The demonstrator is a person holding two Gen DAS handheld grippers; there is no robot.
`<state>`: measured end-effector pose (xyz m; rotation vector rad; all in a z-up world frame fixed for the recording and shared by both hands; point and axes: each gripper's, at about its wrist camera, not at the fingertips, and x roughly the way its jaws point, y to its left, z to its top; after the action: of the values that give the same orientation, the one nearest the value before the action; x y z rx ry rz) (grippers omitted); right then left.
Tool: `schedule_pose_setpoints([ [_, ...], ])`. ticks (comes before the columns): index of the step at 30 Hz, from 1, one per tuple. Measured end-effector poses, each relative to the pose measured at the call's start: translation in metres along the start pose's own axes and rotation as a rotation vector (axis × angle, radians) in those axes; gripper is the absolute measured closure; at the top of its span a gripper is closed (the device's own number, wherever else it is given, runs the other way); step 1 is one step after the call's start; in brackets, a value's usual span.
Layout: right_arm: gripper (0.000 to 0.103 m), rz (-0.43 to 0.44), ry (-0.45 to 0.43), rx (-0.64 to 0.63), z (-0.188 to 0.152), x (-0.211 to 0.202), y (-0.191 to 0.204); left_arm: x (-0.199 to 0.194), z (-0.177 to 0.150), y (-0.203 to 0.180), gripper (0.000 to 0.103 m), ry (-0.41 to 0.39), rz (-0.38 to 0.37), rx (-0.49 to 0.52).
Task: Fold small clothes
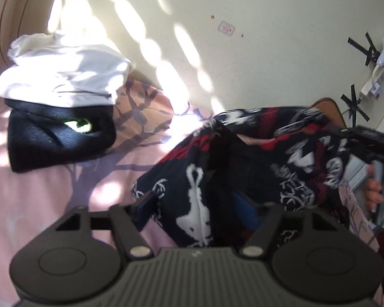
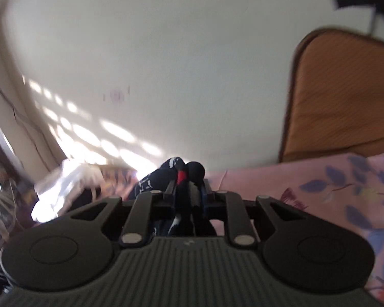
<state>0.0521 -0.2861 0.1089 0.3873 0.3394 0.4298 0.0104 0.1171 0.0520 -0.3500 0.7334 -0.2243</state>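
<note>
- While it is lifted between two hand-held grippers, a black garment (image 1: 256, 153) printed with white and red figures hangs across the centre and right of the left wrist view, above a pink floral bedsheet (image 1: 38, 192).
- Left gripper (image 1: 199, 204), at the bottom centre of its view, has its jaws partly apart with a fold of the garment bunched between them; whether the pads truly pinch it I cannot tell.
- Right gripper (image 2: 189, 192), at the lower centre of its own view, is nearly closed and clamps a bunched corner of the same cloth.
- Held at two points like this, the garment is probably being spread out for a fold.
- At the upper left of the left wrist view, a white cloth (image 1: 64, 69) rests on a black folded item (image 1: 59, 138), seemingly a pile set aside.
- No container appears in either view.
- At the right edge, a person's hand (image 1: 379, 194) grips a handle.
</note>
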Motion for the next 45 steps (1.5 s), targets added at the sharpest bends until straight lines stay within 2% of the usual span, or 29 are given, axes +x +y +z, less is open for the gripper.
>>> schedule_pose_setpoints([
  [2, 0.083, -0.029, -0.166, 0.072, -0.001, -0.061, -0.021, 0.011, -0.004, -0.012, 0.083, -0.007, 0.007, 0.026],
  [3, 0.083, -0.078, -0.236, 0.117, -0.011, -0.097, -0.033, 0.014, -0.006, -0.016, 0.086, -0.009, 0.015, 0.036],
  [4, 0.082, -0.131, -0.27, 0.141, -0.021, -0.121, -0.042, 0.016, -0.009, -0.021, 0.086, -0.015, 0.003, 0.045],
  [6, 0.082, -0.301, -0.302, 0.188, -0.054, -0.171, -0.059, 0.019, -0.011, -0.026, 0.082, -0.011, -0.033, 0.04],
  [7, 0.081, -0.391, -0.284, 0.222, -0.078, -0.195, -0.068, 0.022, -0.012, -0.029, 0.08, -0.004, -0.041, 0.038],
  [10, 0.071, -0.625, -0.178, 0.306, -0.14, -0.238, -0.084, 0.027, -0.014, -0.038, 0.064, -0.003, -0.04, 0.077],
  [12, 0.064, -0.732, -0.157, 0.331, -0.163, -0.263, -0.091, 0.029, -0.012, -0.044, 0.059, 0.001, -0.035, 0.111],
  [14, 0.064, -0.795, -0.221, 0.386, -0.166, -0.287, -0.094, 0.026, -0.004, -0.05, 0.059, -0.013, -0.018, 0.141],
  [16, 0.062, -0.747, -0.308, 0.397, -0.157, -0.296, -0.087, 0.017, 0.01, -0.058, 0.059, -0.065, 0.002, 0.161],
  [18, 0.054, -0.684, -0.304, 0.323, -0.138, -0.281, -0.075, 0.006, 0.025, -0.068, 0.056, -0.135, 0.013, 0.185],
  [21, 0.036, -0.551, -0.207, 0.159, -0.1, -0.23, -0.048, 0.004, 0.049, -0.104, 0.048, -0.2, 0.019, 0.32],
  [23, 0.032, -0.443, -0.113, 0.084, -0.08, -0.186, -0.039, 0.02, 0.056, -0.125, 0.046, -0.177, 0.024, 0.428],
  [24, 0.031, -0.402, -0.079, 0.058, -0.074, -0.166, -0.039, 0.037, 0.057, -0.136, 0.046, -0.136, 0.037, 0.487],
  [26, 0.029, -0.343, 0.008, 0.038, -0.064, -0.121, -0.044, 0.071, 0.056, -0.141, 0.046, -0.029, 0.043, 0.538],
  [29, 0.027, -0.255, 0.124, 0.084, -0.053, -0.069, -0.066, 0.122, 0.046, -0.124, 0.046, 0.179, -0.008, 0.47],
  [30, 0.026, -0.234, 0.156, 0.105, -0.052, -0.057, -0.073, 0.132, 0.041, -0.117, 0.046, 0.243, -0.048, 0.441],
  [32, 0.026, -0.186, 0.245, 0.147, -0.054, -0.036, -0.085, 0.145, 0.029, -0.113, 0.046, 0.327, -0.081, 0.441],
  [33, 0.033, -0.157, 0.297, 0.161, -0.056, -0.026, -0.087, 0.146, 0.018, -0.115, 0.048, 0.316, -0.061, 0.479],
  [34, 0.059, -0.144, 0.326, 0.152, -0.058, -0.019, -0.085, 0.142, 0.011, -0.118, 0.055, 0.294, -0.05, 0.522],
  [35, 0.068, -0.137, 0.339, 0.114, -0.06, -0.015, -0.078, 0.138, 0.007, -0.121, 0.073, 0.28, -0.051, 0.549],
  [36, 0.073, -0.146, 0.324, 0.038, -0.06, -0.015, -0.063, 0.133, 0.006, -0.122, 0.084, 0.285, -0.064, 0.552],
  [37, 0.086, -0.166, 0.285, -0.051, -0.06, -0.02, -0.047, 0.129, 0.005, -0.122, 0.085, 0.281, -0.069, 0.542],
  [39, 0.089, -0.171, 0.2, -0.172, -0.053, -0.03, -0.023, 0.118, 0.008, -0.127, 0.086, 0.236, -0.061, 0.552],
  [41, 0.09, -0.132, 0.11, -0.197, -0.036, -0.041, -0.009, 0.107, 0.018, -0.134, 0.087, 0.189, -0.067, 0.544],
  [44, 0.09, -0.135, -0.027, -0.254, -0.003, -0.044, 0.012, 0.09, 0.053, -0.149, 0.087, 0.067, -0.071, 0.508],
  [45, 0.09, -0.148, -0.075, -0.276, 0.01, -0.044, 0.017, 0.085, 0.071, -0.155, 0.087, -0.005, -0.049, 0.493],
])
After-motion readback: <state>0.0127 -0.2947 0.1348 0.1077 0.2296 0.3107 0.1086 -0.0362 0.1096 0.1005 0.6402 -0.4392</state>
